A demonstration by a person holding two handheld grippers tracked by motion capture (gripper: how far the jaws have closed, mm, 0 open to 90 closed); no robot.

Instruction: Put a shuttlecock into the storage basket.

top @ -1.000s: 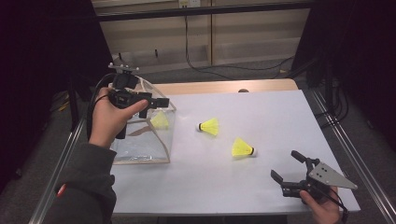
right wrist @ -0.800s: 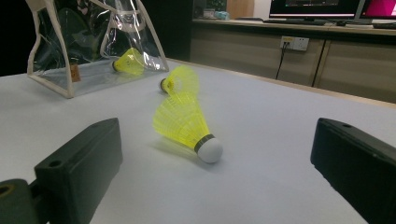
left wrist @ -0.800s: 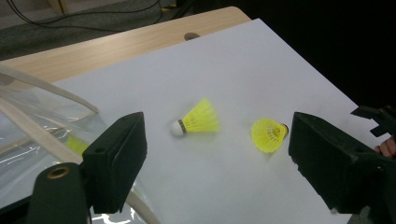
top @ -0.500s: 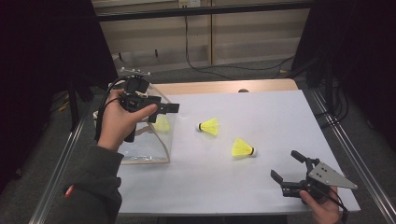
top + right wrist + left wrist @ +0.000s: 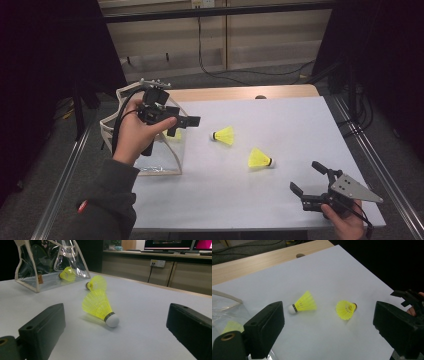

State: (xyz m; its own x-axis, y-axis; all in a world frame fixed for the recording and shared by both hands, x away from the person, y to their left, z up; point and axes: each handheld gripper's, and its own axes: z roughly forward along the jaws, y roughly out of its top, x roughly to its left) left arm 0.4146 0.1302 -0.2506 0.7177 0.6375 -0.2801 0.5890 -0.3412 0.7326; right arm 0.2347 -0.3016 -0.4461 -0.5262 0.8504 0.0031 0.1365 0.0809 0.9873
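Note:
Two yellow shuttlecocks lie on the white table top, one [image 5: 224, 135] mid-table and one [image 5: 259, 158] nearer the front right. A third [image 5: 175, 135] sits inside the clear bag [image 5: 107, 132] at the left. My left gripper [image 5: 184, 125] hovers over the bag's right edge, pointing right at the loose pair [image 5: 304, 302] [image 5: 345, 310]. Its jaws have just been opening and hold nothing. My right gripper [image 5: 305, 176] rests open at the front right corner, with the nearer shuttlecock [image 5: 98, 306] ahead of its empty jaws.
The bag [image 5: 27, 282] has cream trim and handles and stands at the table's left edge. A wooden strip [image 5: 240, 93] borders the table's far side. Cabinets and trailing cables stand beyond it. Metal rails run along both table sides.
My left gripper has moved right and a little lower, from over the bag toward the loose shuttlecocks. The right gripper and all shuttlecocks have stayed put.

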